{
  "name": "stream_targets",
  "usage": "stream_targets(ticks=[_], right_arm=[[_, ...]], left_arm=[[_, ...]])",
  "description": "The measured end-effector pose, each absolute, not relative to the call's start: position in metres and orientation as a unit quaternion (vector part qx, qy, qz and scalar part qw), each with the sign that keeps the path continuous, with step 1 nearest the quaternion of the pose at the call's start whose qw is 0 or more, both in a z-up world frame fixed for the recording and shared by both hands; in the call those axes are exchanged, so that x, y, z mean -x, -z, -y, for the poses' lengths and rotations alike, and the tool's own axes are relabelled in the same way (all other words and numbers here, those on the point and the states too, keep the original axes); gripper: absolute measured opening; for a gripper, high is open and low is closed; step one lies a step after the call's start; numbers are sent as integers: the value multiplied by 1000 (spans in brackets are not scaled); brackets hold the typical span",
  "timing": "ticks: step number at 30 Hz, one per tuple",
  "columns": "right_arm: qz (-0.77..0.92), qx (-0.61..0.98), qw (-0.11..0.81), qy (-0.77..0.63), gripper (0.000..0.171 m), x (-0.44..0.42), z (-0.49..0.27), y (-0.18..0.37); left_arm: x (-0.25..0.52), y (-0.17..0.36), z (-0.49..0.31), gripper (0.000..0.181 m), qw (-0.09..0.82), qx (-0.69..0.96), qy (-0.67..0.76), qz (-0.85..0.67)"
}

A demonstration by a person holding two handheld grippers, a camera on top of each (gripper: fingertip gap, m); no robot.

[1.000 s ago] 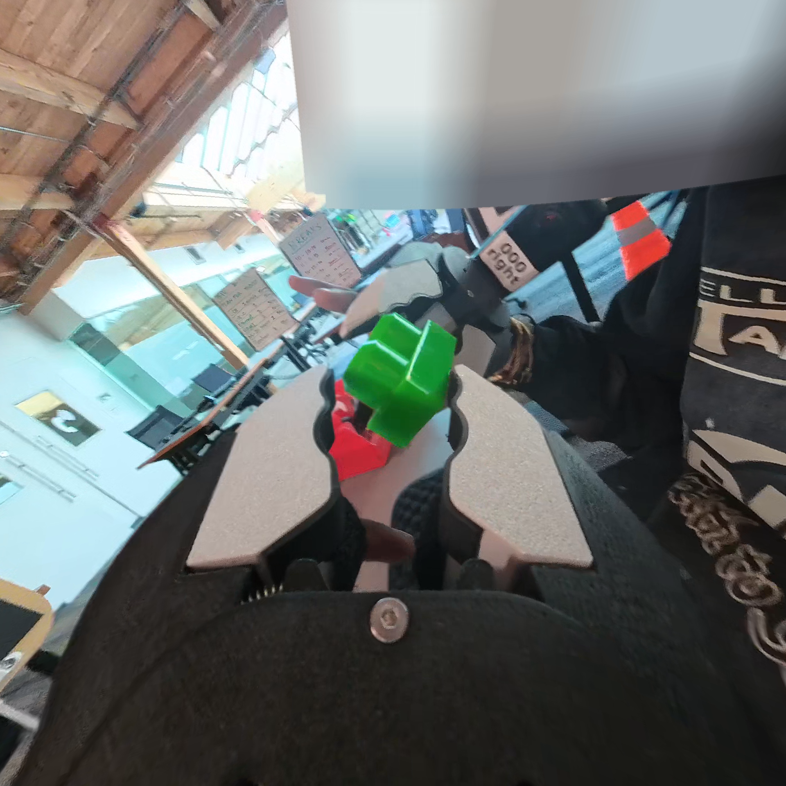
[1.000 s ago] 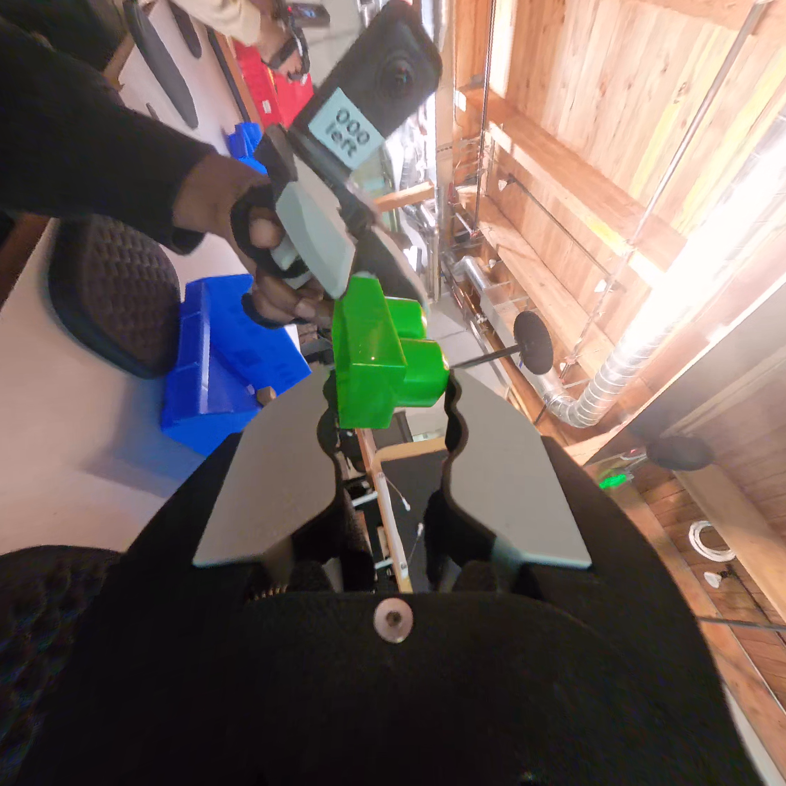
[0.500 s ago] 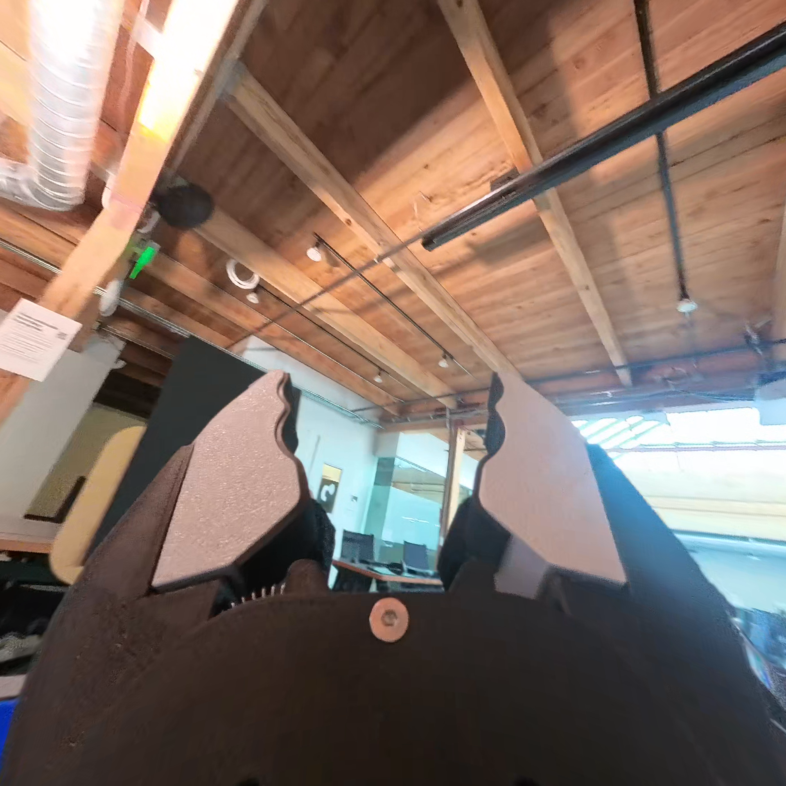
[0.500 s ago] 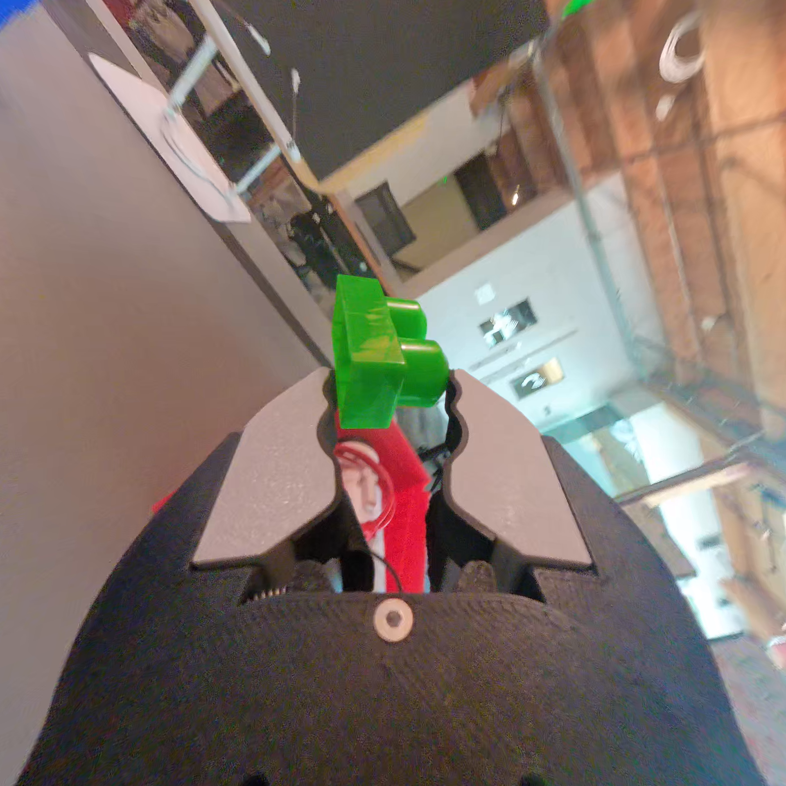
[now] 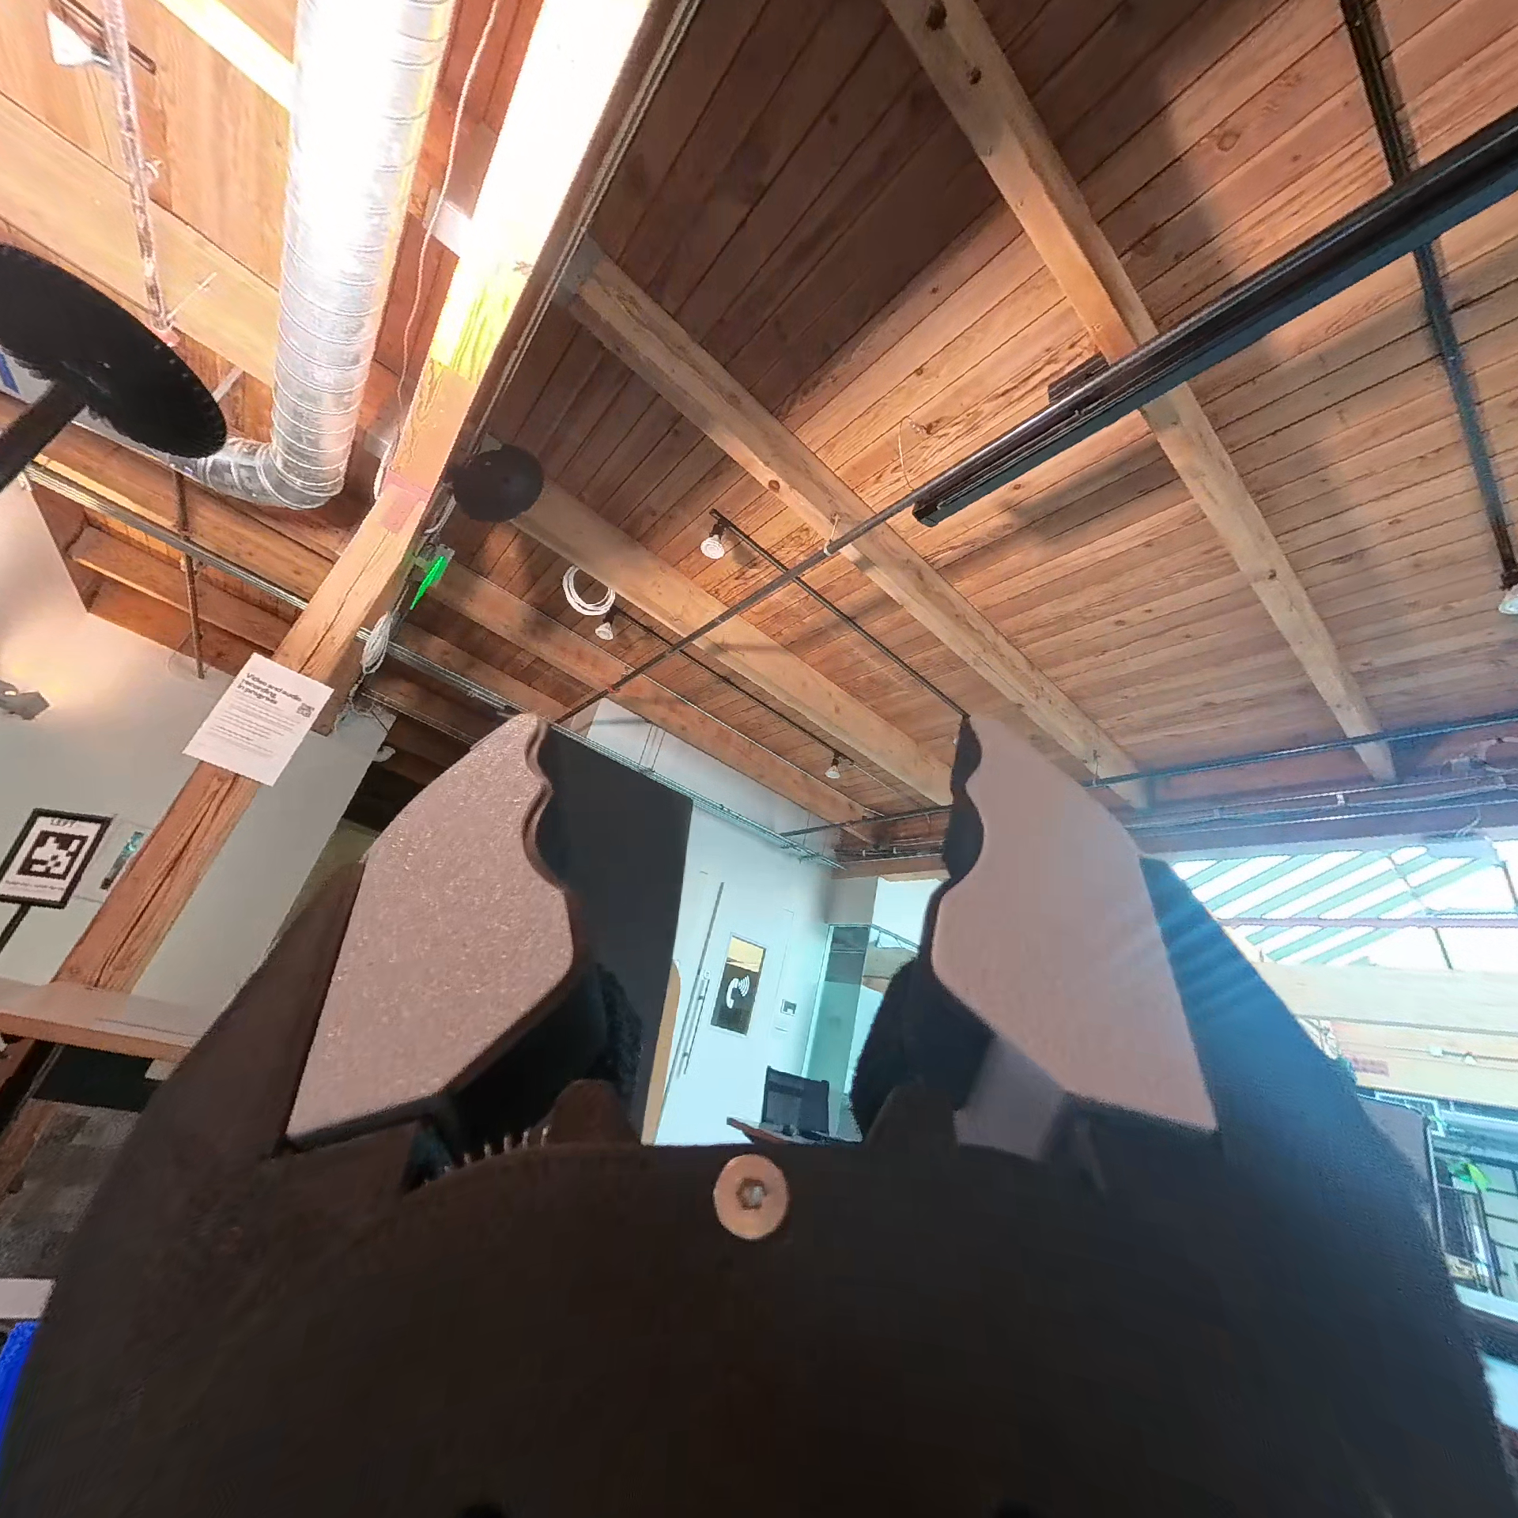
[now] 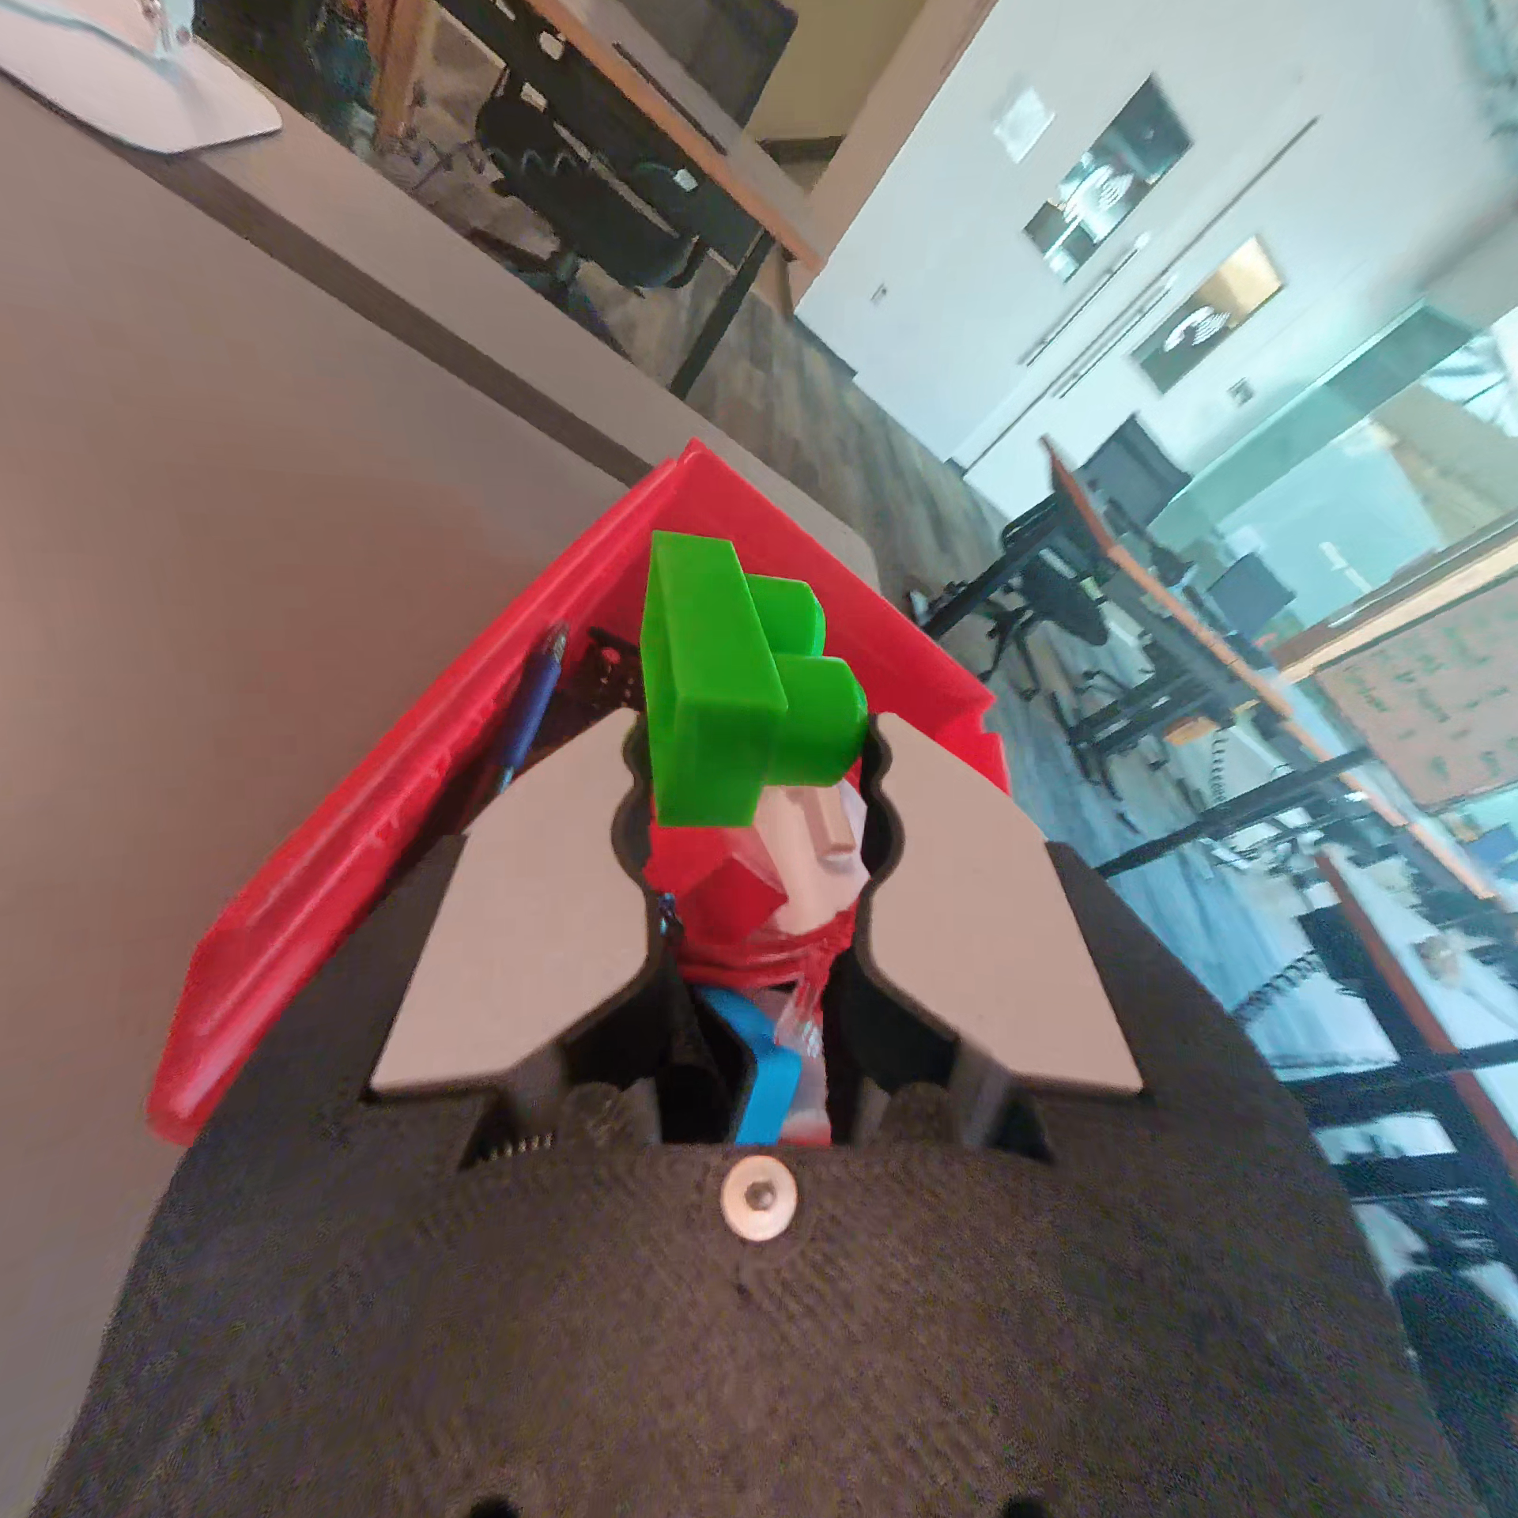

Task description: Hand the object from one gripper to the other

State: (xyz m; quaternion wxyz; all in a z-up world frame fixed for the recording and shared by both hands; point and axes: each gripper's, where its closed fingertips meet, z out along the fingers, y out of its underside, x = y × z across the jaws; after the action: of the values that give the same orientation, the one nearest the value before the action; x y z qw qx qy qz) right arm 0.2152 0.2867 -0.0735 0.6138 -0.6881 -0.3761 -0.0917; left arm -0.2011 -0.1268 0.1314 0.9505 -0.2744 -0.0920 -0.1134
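The object is a bright green plastic block (image 6: 723, 682) with stepped lobes. My right gripper (image 6: 752, 739) is shut on the green block and holds it by its lower part between the grey fingertips, above a red bin (image 6: 394, 821). My left gripper (image 5: 752, 788) is open and empty. It points up at the wooden ceiling, and its jaws stand wide apart with nothing between them. The green block and the right gripper do not show in the left wrist view.
The red bin sits on a beige table (image 6: 205, 493) near its corner and holds a blue pen (image 6: 534, 698), a red and white piece (image 6: 788, 871) and other items. Desks and chairs (image 6: 1150, 657) stand beyond. A silver duct (image 5: 328, 246) and black rails (image 5: 1191, 345) hang overhead. Tip to tip, the grippers are about 60 cm apart.
The left gripper let go of the green block, opened wide and swung up toward the ceiling. The right gripper kept the block and carried it down over the red bin.
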Motion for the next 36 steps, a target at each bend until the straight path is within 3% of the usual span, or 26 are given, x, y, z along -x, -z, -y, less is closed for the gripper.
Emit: stream_targets(ticks=[18,22,29,36], right_arm=[[409,824,374,118,50,-189,-398,137],[411,825,369,123,51,-190,-399,141],[382,808,442,82,65,-188,-391,108],[198,649,713,-177,93,-181,-314,-23]], left_arm=[[198,-132,125,91,951,279,107,78],[193,-133,124,91,952,289,74,63],[185,-132,118,91,950,309,39,38],[185,-130,113,90,946,322,33,36]])
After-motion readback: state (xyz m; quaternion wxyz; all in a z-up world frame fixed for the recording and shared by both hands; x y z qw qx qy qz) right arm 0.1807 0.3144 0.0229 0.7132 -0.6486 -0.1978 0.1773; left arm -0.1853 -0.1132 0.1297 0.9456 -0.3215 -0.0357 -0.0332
